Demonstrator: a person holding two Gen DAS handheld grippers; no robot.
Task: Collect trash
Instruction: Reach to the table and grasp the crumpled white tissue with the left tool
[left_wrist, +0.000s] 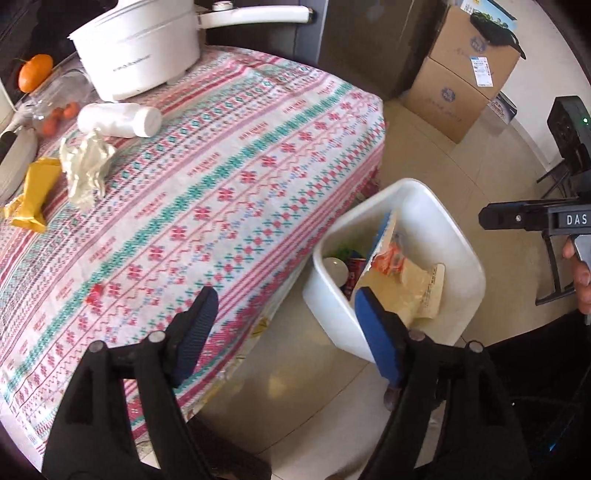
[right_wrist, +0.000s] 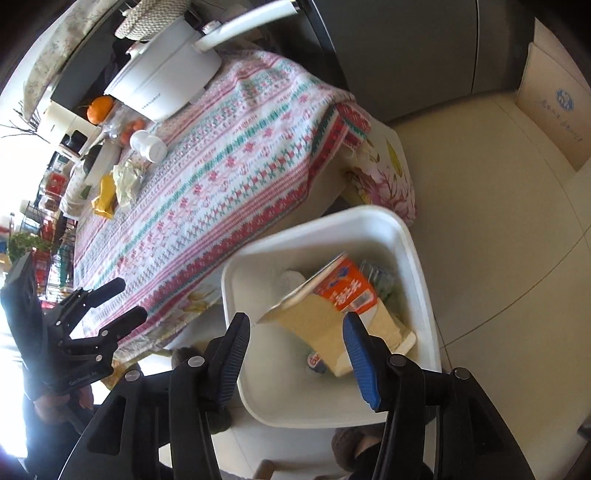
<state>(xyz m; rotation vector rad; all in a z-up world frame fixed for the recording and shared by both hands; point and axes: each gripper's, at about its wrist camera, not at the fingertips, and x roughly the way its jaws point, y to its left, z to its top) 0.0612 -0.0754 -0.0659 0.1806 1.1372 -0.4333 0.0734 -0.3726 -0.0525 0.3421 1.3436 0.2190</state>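
Observation:
A white bin (left_wrist: 458, 240) (right_wrist: 417, 258) stands on the floor beside the table and holds an orange-and-white carton (right_wrist: 343, 291), beige packaging (left_wrist: 413, 284) and other trash. On the patterned tablecloth lie a yellow wrapper (left_wrist: 33, 192) (right_wrist: 104, 195), crumpled pale paper (left_wrist: 86, 166) (right_wrist: 125, 181) and a white bottle on its side (left_wrist: 118, 120) (right_wrist: 147, 144). My left gripper (left_wrist: 284, 325) (right_wrist: 122, 302) is open and empty over the table's near corner. My right gripper (right_wrist: 295, 354) is open and empty just above the bin; its body shows in the left wrist view (left_wrist: 535, 218).
A white electric pot (left_wrist: 140, 51) (right_wrist: 166, 77), an orange (left_wrist: 35, 72) (right_wrist: 99, 109) and a bag of small fruit (left_wrist: 55, 114) sit at the table's far end. Cardboard boxes (left_wrist: 461, 74) stand on the tiled floor by a dark cabinet (right_wrist: 406, 55).

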